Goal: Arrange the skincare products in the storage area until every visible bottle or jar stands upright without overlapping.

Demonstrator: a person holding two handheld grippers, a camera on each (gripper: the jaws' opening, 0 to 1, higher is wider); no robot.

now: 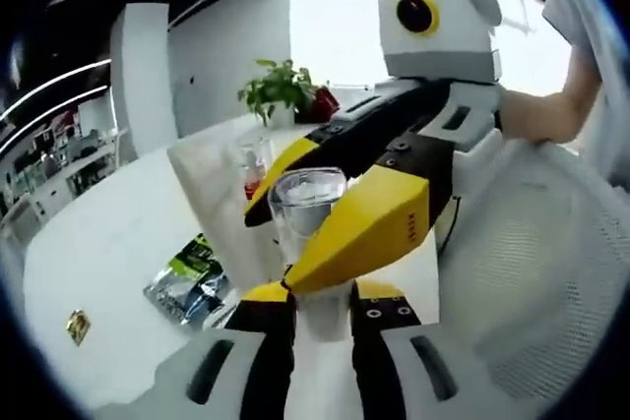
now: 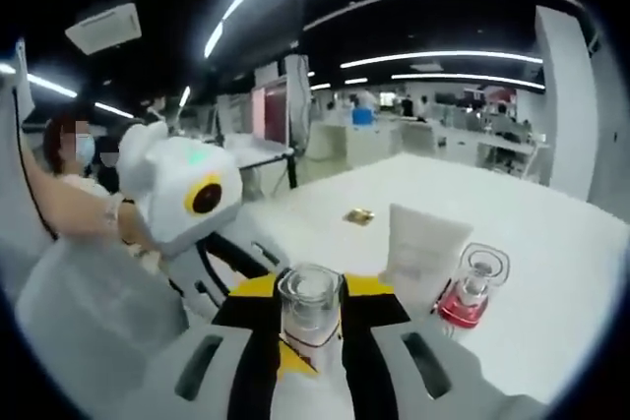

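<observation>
**Tongs meeting on one clear bottle**

Right tongs [image 2: 311,294] are seen clenched on the clear-capped bottle [image 2: 309,317], which is held upright between the jaws at 6 o'clock of the right gripper view. The left tongs [image 1: 321,294] flank the same bottle from below in the left gripper view. Whether they are pressed on it cannot be told.

If a handover is meant, one grip should be confirmed firm before the other is released. The bottle should be kept vertical and lowered onto bare desk [image 2: 551,243], apart from its neighbours, so that nothing is knocked over.

Counted outward:
- One red-based bottle [image 2: 473,294] is standing upright at 4 o'clock of the held bottle.
- One white tube [image 2: 423,243] is placed just beside it.
- One small gold item [image 2: 357,215] is lying farther off at 12 o'clock.
- One green packet [image 1: 193,278] is lying flat at 8 o'clock in the left gripper view.
- One potted plant [image 1: 281,90] is set at the far end.
</observation>
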